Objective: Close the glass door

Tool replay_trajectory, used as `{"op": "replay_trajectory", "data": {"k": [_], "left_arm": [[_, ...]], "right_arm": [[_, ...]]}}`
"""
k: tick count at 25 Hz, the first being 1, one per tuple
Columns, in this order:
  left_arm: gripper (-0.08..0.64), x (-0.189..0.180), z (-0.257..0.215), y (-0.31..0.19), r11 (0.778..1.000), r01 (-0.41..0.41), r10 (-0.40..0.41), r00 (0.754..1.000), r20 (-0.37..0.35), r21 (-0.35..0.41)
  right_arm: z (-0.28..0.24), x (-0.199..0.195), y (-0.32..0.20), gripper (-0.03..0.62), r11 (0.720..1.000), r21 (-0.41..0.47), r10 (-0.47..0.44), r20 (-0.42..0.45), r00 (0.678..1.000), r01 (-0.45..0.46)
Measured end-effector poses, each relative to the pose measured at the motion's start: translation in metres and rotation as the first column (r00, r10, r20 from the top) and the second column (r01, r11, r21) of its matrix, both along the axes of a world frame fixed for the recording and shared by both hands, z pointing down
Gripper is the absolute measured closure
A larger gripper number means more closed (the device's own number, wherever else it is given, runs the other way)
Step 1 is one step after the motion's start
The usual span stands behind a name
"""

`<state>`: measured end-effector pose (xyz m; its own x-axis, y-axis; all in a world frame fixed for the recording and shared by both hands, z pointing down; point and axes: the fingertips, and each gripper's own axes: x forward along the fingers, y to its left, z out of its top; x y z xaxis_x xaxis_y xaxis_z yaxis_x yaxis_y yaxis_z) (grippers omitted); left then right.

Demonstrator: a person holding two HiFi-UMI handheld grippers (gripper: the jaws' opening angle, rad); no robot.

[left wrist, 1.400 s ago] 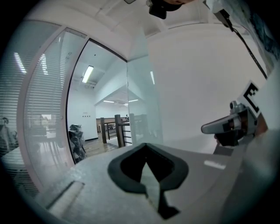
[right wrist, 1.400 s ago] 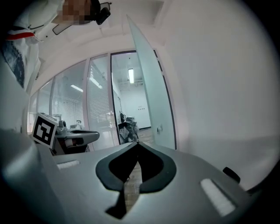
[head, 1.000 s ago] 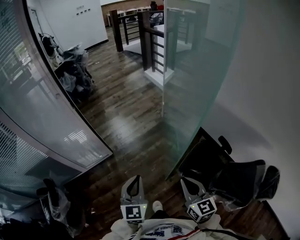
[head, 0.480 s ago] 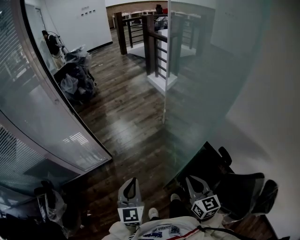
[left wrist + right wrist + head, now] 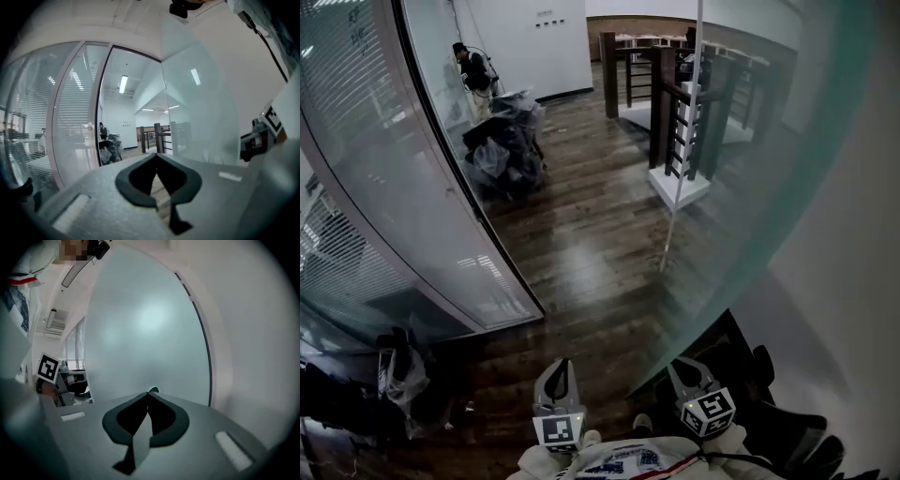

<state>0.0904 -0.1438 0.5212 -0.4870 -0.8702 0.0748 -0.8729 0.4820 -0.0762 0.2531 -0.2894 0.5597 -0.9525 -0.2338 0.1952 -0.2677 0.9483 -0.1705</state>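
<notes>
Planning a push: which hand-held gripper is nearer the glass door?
Right: the right hand-held gripper points at the glass door close up; left hand-held gripper faces the doorway.

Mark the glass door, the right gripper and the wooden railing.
glass door (image 5: 750, 206), head view, middle of the pane.
right gripper (image 5: 684, 367), head view, between its fingertips.
wooden railing (image 5: 660, 103), head view, corner post.

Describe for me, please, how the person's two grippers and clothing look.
The left claw and right claw are matching light grey shells with black-rimmed pads tapering to a point. Behind each sits a white cube printed with black square markers: left cube, right cube. The person wears a white top with blue print and a red stripe; a dark cable runs by it.
</notes>
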Motion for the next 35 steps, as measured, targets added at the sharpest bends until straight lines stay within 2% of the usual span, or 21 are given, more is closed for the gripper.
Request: {"op": "replay_trajectory", "data": {"k": [2,5,8,11,15,17,18,23,29,35], "left_arm": [[0.557,0.001,0.000,-0.002,0.999,0.039,-0.038,0.999,0.021,-0.011],[0.557,0.005,0.005,-0.005,0.996,0.083,-0.082,0.996,0.033,-0.019],[0.557,0.009,0.009,-0.005,0.990,0.130,-0.129,0.991,0.030,-0.049],[0.557,0.004,0.009,-0.011,0.983,0.170,-0.167,0.985,0.040,-0.076],[0.557,0.001,0.006,-0.007,0.971,0.219,-0.216,0.975,0.047,-0.091],[0.557,0.000,0.007,-0.002,0.965,0.243,-0.238,0.970,0.057,-0.096],[0.557,-0.001,0.007,0.000,0.963,0.254,-0.249,0.967,0.060,-0.095],[0.557,-0.003,0.007,0.008,0.951,0.296,-0.292,0.955,0.054,-0.090],[0.557,-0.010,0.010,0.024,0.932,0.352,-0.349,0.936,0.046,-0.087],[0.557,-0.031,0.015,0.037,0.920,0.381,-0.380,0.924,0.032,-0.090]], "right_arm": [[0.007,-0.006,-0.003,0.581,0.997,-0.004,-0.073,-0.014,0.997,0.073],[0.018,-0.016,-0.003,0.526,0.982,-0.001,-0.187,-0.047,0.981,0.187],[0.028,-0.031,0.004,0.421,0.948,0.010,-0.315,-0.067,0.947,0.317],[0.034,-0.055,0.002,0.371,0.914,0.045,-0.399,-0.095,0.912,0.404],[0.034,-0.073,0.004,0.368,0.880,0.067,-0.464,-0.088,0.881,0.470],[0.033,-0.078,0.006,0.375,0.873,0.072,-0.479,-0.068,0.875,0.483],[0.033,-0.079,0.005,0.470,0.869,0.076,-0.485,-0.063,0.872,0.489],[0.044,-0.085,0.002,0.469,0.819,0.084,-0.559,-0.105,0.823,0.567],[0.041,-0.103,0.008,0.469,0.832,0.083,-0.539,-0.112,0.835,0.548],[0.039,-0.135,0.020,0.468,0.836,0.056,-0.536,-0.133,0.834,0.546]]}}
